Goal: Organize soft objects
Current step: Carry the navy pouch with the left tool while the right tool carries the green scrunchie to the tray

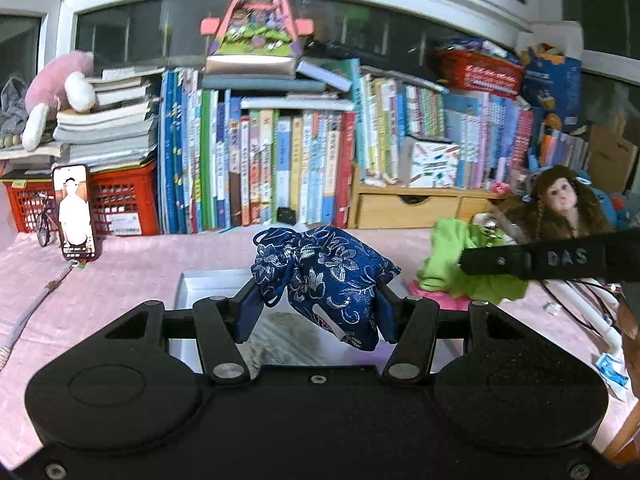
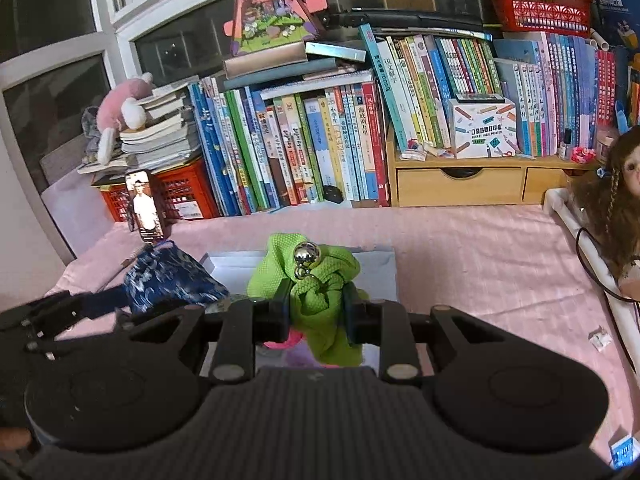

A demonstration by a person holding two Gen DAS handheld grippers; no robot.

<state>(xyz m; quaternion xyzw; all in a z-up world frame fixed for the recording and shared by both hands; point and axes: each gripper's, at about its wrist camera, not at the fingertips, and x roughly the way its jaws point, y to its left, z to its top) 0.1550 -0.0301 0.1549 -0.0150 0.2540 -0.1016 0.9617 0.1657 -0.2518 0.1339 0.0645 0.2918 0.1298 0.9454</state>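
Two grippers each carry a soft thing above a pink-covered bench [image 2: 480, 248]. The left gripper [image 1: 316, 308] has its jaws pinching a blue brocade pouch [image 1: 324, 276], which bulges upward between the pads and hangs clear of the bench. The right gripper [image 2: 316, 312] has its jaws pressed tight on a green knitted cloth [image 2: 320, 292], with two shiny metal bells [image 2: 306, 258] sitting on the bunched fabric just above the pads.

Beneath both grippers lies a shallow white box [image 2: 376, 264], open at the top. Inside it, in the left wrist view, a greyish soft item [image 1: 280, 336] shows under the pouch; in the right wrist view something pink [image 2: 280, 340] peeks out below the green cloth. What these are exactly cannot be told.

Along the back of the bench stand rows of upright books [image 2: 312, 148]. At the left, a red plastic crate [image 1: 124, 200] carries a stack of books with a pink plush toy [image 1: 60, 88] lying against them; the crate's own contents are unclear. A phone [image 1: 75, 212] stands propped in front of it. A wooden drawer unit [image 2: 460, 184] holds more books on top, its drawers closed. A red basket [image 2: 540, 4] sits on the books at the upper right. A doll with brown curly hair [image 1: 560, 204] sits at the right edge.
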